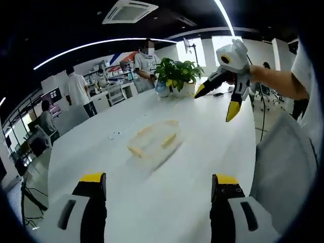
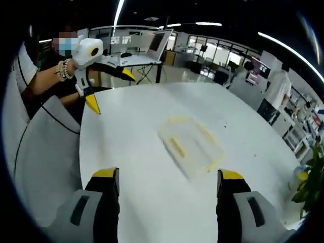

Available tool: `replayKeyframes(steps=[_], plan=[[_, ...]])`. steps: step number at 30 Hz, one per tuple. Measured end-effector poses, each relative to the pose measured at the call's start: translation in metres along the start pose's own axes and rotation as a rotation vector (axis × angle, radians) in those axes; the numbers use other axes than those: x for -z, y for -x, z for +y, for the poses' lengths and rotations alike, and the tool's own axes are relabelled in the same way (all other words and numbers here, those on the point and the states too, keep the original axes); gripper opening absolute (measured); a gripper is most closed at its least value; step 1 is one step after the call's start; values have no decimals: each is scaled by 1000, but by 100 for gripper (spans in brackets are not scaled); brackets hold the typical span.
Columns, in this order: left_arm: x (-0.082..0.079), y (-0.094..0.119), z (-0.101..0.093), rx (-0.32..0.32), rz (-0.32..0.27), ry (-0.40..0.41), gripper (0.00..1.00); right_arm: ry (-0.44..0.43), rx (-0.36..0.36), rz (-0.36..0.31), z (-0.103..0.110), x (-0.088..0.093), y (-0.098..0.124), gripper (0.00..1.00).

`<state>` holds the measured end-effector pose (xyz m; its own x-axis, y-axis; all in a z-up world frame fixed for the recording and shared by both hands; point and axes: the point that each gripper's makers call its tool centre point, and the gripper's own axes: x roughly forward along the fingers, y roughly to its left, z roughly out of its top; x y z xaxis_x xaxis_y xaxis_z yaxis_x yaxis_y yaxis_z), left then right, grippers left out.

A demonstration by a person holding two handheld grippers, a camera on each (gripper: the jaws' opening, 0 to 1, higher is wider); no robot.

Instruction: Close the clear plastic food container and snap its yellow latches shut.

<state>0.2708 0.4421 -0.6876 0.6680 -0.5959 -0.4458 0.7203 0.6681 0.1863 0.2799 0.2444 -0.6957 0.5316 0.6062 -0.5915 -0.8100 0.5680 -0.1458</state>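
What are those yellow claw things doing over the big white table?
A person holds a two-jaw gripper in each hand. The left gripper and the right gripper are both open and hold nothing. Between them, out on the white table, lies the clear plastic food container with its yellow latches. Neither gripper touches it. A potted plant stands at the table's far end.
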Motion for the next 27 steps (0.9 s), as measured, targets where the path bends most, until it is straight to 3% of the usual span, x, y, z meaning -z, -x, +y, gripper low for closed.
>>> replayKeyframes(steps=[2, 9, 12, 18, 22, 27], plan=[[3, 7, 0, -31, -25, 20, 82, -37, 34, -37, 3, 0, 3, 75], [22, 21, -8, -70, -30, 78, 82, -109, 145, -147, 15, 6, 12, 73], [34, 27, -7, -108, -34, 149, 82, -171, 176, -175, 25, 17, 14, 71], [42, 29, -5, -134, -47, 163, 80, -240, 240, -208, 30, 33, 19, 67], [44, 28, -6, -134, -53, 171, 80, -231, 290, -208, 21, 38, 21, 67], [47, 25, -11, -125, -44, 161, 80, -228, 303, -196, 19, 44, 17, 66]])
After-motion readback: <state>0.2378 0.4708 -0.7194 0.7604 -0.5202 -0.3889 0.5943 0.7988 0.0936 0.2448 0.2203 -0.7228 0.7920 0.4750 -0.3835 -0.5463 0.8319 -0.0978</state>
